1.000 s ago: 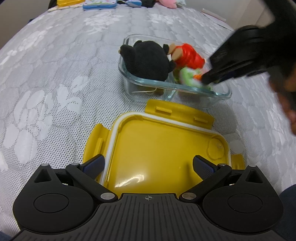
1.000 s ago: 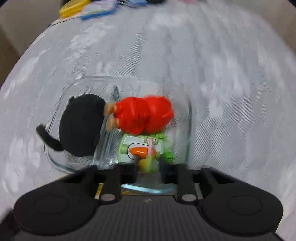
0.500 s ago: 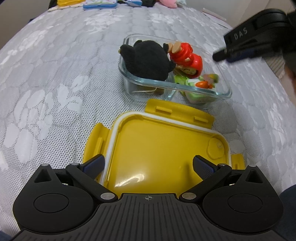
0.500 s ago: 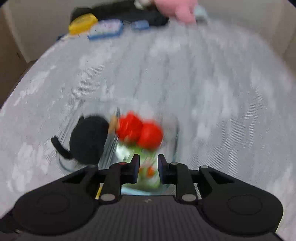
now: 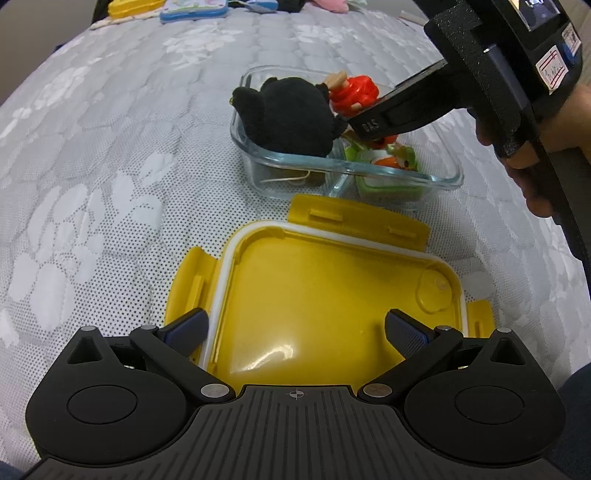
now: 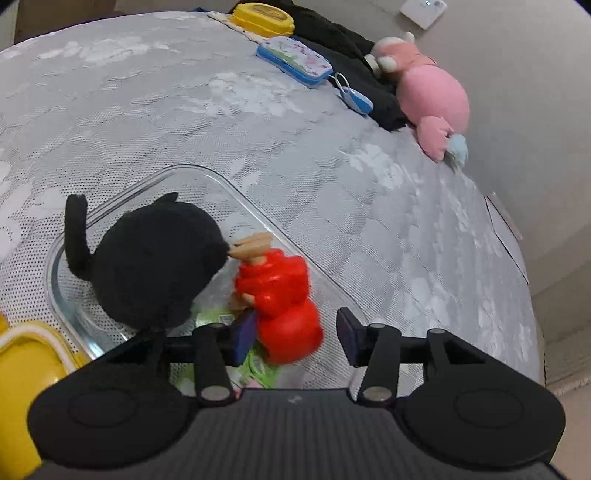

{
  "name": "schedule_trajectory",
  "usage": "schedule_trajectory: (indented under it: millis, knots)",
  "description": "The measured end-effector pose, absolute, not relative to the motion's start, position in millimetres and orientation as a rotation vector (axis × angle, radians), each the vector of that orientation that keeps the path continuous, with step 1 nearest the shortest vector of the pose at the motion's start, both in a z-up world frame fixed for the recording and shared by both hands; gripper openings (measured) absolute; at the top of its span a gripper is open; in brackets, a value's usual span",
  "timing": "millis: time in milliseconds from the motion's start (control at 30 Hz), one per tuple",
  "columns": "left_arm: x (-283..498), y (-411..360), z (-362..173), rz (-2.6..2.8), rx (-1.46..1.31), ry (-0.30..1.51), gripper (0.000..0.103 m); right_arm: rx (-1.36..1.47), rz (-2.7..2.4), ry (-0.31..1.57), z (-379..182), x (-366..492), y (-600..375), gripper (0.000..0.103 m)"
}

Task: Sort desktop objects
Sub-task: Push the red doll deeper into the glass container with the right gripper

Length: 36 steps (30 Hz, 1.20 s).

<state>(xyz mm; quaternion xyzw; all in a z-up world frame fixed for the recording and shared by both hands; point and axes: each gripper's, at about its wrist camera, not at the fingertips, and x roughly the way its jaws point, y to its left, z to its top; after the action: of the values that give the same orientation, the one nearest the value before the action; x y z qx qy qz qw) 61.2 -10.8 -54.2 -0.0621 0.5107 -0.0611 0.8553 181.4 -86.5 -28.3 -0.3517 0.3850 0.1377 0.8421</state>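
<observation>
A divided glass container holds a black plush in its left half. Its right half holds a red figure and a green toy. A yellow lid lies upturned in front of it, under my open left gripper. My right gripper reaches into the container with its jaws opening. The red figure lies between the pads, close to the left pad, with a gap on the right. The black plush is just to the left. The green toy is partly hidden beneath.
The surface is a grey quilted mattress. At its far edge lie a pink plush, a blue tin, a yellow box and black cloth. A person's hand holds the right gripper.
The right gripper let go of the green toy, lifted away, then rolled and came back down over the red figure with wider jaws. The left gripper stayed still.
</observation>
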Motion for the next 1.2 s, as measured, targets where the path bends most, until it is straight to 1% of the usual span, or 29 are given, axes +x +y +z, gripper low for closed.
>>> schedule_trajectory:
  millis: [33, 100, 167, 267, 333, 367, 400, 433, 467, 600, 767, 833, 900, 967, 1033, 1100, 1133, 1167, 1200]
  knots:
    - [61, -11, -54, -0.129, -0.132, 1.073, 0.103, -0.728, 0.307, 0.827, -28, 182, -88, 0.03]
    - [61, -10, -54, -0.128, -0.137, 1.073, 0.103, -0.696, 0.308, 0.837, -22, 181, -92, 0.014]
    - [61, -10, -54, -0.128, -0.141, 1.073, 0.103, -0.707, 0.302, 0.837, -15, 182, -96, 0.013]
    - [61, -10, -54, -0.128, -0.139, 1.073, 0.103, -0.848, 0.27, 0.767, -8, 175, -96, 0.009]
    - [61, -10, -54, -0.128, -0.14, 1.074, 0.103, -0.962, 0.258, 0.741, -7, 171, -93, 0.01]
    - [61, -9, -54, -0.128, -0.14, 1.074, 0.103, -0.995, 0.264, 0.75, -7, 170, -92, 0.02]
    - [61, -9, -54, -0.128, -0.142, 1.074, 0.103, -0.956, 0.275, 0.772, -2, 173, -93, 0.034]
    - [61, -8, -54, -0.128, -0.145, 1.073, 0.103, -0.854, 0.269, 0.802, 7, 179, -100, 0.04]
    - [60, -8, -54, -0.128, -0.149, 1.072, 0.103, -0.746, 0.261, 0.83, 17, 185, -106, 0.044]
    - [61, -8, -53, -0.127, -0.151, 1.073, 0.103, -0.184, 0.181, 0.934, 48, 209, -158, 0.043]
    - [60, -7, -52, -0.128, -0.154, 1.072, 0.103, 0.178, 0.188, 1.07, 36, 216, -185, 0.042]
    - [60, -7, -52, -0.128, -0.156, 1.072, 0.103, 0.205, 0.15, 1.096, 25, 216, -184, 0.042]
    - [60, -7, -52, -0.129, -0.154, 1.072, 0.103, 0.137, 0.124, 1.117, 15, 216, -176, 0.043]
    - [60, -7, -53, -0.129, -0.153, 1.072, 0.103, 0.136, 0.133, 1.142, 9, 214, -173, 0.043]
    - [60, -8, -53, -0.129, -0.152, 1.073, 0.103, 0.155, 0.148, 1.17, 6, 212, -172, 0.041]
    - [60, -8, -52, -0.129, -0.15, 1.073, 0.103, 0.109, 0.144, 1.169, 9, 209, -169, 0.041]
    - [60, -8, -52, -0.129, -0.149, 1.073, 0.103, 0.066, 0.143, 1.165, 10, 209, -166, 0.038]
    - [60, -8, -53, -0.128, -0.15, 1.074, 0.103, 0.026, 0.142, 1.16, 12, 209, -164, 0.031]
    - [60, -8, -52, -0.128, -0.15, 1.074, 0.103, -0.013, 0.141, 1.154, 13, 208, -163, 0.028]
